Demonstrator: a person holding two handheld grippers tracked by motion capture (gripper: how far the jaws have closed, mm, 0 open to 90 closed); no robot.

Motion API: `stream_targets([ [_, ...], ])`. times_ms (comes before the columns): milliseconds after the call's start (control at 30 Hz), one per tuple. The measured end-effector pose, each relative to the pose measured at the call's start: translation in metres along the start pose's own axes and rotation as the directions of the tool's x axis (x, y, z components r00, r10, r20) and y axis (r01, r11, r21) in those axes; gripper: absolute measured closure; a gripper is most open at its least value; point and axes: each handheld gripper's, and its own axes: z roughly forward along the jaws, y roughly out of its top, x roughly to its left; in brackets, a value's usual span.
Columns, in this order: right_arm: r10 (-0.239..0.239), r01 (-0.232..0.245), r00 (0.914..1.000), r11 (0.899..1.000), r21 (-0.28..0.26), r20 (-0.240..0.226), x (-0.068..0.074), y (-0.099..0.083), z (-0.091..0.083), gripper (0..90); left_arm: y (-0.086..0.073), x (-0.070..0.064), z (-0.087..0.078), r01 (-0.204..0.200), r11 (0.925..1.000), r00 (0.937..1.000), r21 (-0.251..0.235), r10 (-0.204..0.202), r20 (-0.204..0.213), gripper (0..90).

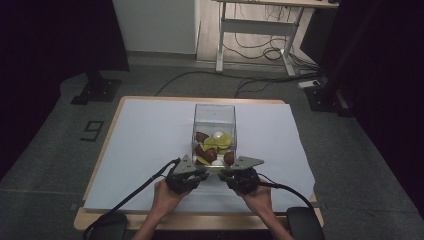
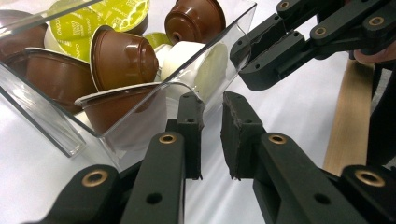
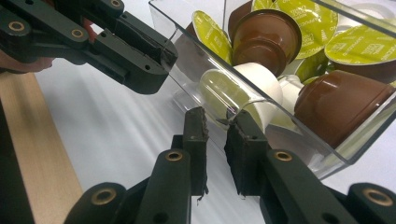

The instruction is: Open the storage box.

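A clear plastic box (image 1: pixel 214 112) stands in the middle of the white sheet, holding brown, lime-lidded and white coffee capsules (image 1: pixel 212 147). Both grippers meet at its near wall. My left gripper (image 1: pixel 202 172) is shut on the left part of that wall, and my right gripper (image 1: pixel 225 173) is shut on the right part. In the left gripper view my jaws (image 2: pixel 212 100) pinch the thin rim of the box (image 2: pixel 46 116), with the right gripper (image 2: pixel 245 53) clamped farther along. In the right gripper view my jaws (image 3: pixel 215 116) hold the box (image 3: pixel 327 154) rim, the left gripper (image 3: pixel 166 56) beside.
A white sheet (image 1: pixel 145 145) covers the wooden table (image 1: pixel 100 160), whose bare edge runs along the near side. Two dark pads (image 1: pixel 305 222) lie at the near corners. Cables (image 1: pixel 130 197) trail back from both grippers. A desk frame and floor cables stand beyond the table.
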Motion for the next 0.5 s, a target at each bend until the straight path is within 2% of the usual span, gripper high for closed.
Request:
stream_targets([
  [367, -0.005, 0.005, 1.0000, 1.000, 0.008, -0.001, 0.009, -0.005, -0.006, 77.6, -0.004, -0.011, -0.004, 0.003, 1.0000, 1.0000, 0.009, -0.004, 0.009, 76.5],
  [500, -0.015, 0.015, 0.9999, 1.000, 0.011, -0.001, 0.011, -0.006, -0.007, 77.6, -0.004, -0.012, -0.005, -0.011, 0.9998, 0.9999, 0.013, 0.011, 0.007, 76.8],
])
